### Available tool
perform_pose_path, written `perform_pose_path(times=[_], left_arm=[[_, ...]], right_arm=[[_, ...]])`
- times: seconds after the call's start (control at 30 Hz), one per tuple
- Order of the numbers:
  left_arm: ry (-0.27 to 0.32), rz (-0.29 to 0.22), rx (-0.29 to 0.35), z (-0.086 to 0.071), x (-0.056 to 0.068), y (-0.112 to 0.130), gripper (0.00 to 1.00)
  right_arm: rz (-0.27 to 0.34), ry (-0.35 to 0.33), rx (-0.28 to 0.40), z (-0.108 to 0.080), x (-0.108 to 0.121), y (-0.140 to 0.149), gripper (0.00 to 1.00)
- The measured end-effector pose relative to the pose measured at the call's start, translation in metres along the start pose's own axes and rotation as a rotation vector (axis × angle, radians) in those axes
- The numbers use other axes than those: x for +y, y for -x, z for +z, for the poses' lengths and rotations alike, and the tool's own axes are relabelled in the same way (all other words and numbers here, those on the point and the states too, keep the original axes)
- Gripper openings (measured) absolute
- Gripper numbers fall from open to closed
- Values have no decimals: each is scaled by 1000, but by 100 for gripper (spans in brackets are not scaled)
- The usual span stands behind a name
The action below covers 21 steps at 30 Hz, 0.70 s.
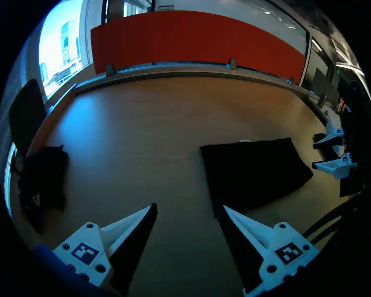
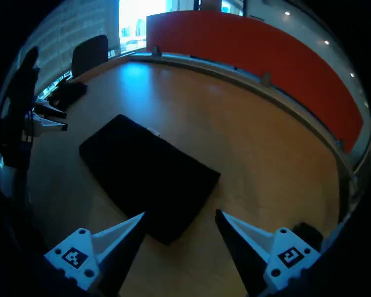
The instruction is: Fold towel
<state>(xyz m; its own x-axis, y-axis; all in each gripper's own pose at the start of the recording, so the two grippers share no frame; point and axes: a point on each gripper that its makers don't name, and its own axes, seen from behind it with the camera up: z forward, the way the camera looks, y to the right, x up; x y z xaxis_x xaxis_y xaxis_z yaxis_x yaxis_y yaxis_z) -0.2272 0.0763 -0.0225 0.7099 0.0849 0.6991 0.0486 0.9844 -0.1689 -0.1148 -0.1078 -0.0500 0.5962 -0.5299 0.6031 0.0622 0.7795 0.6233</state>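
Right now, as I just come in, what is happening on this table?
A person holds a two-finger gripper in each hand above a wooden table. A black towel lies flat on it as a rectangle. The left gripper and the right gripper both point toward the towel with their jaws open, and neither one grips it. I cannot tell whether the towel has already been folded.

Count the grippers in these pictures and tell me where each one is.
2. The left gripper is open over the wooden table, beside the dark towel. The right gripper is open above one corner of the towel. None looks hidden.
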Motion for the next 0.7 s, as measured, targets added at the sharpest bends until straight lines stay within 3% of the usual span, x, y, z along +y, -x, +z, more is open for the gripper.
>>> perform_pose_path(times=[0.43,0.7], left_arm=[[-40,-30,29,-26,-8,13,88],[-51,-35,19,-33,-11,25,87]], right_arm=[[-36,-58,-50,4,-14,22,100],[-51,-80,-71,5,-18,33,97]])
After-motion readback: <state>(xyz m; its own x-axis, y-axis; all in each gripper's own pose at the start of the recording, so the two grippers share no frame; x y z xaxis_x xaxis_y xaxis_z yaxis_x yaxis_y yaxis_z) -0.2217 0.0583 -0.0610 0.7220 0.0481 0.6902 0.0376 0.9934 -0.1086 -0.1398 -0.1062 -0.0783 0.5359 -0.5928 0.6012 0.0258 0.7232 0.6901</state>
